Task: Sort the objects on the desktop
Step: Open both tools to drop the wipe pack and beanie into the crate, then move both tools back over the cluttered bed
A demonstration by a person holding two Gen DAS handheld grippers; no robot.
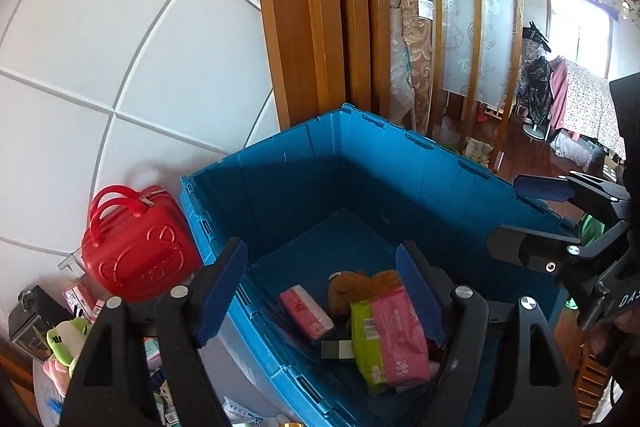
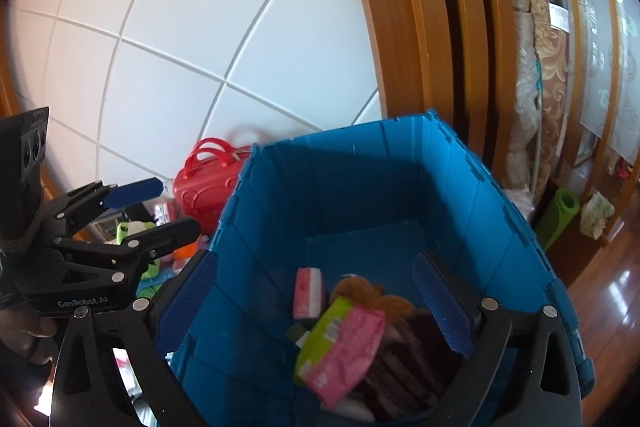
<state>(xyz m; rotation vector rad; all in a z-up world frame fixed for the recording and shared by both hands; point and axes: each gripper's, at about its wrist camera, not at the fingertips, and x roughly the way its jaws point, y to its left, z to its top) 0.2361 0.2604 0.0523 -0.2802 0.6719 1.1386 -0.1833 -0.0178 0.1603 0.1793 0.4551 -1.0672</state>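
In the left wrist view, the left gripper [image 1: 322, 291] hangs over the near edge of the big blue bin [image 1: 360, 163], and its fingers are wide apart with nothing between them. Down in the bin, in the lower middle of the frame, lie a pink and green pack [image 1: 390, 339], a small pink pack [image 1: 306, 313] and a brown plush toy [image 1: 360, 287]. A red case [image 1: 138, 247] stands at the lower left, just beside the bin. In the right wrist view, the right gripper [image 2: 316, 307] is also over the bin, fingers wide and empty. The left gripper shows at the left edge, above the mess of small things still on the desk [image 2: 152, 271]. The drop looks done, so the good next move is to lift both grippers clear of the bin wall, then go back to the desk for one thing at a time.
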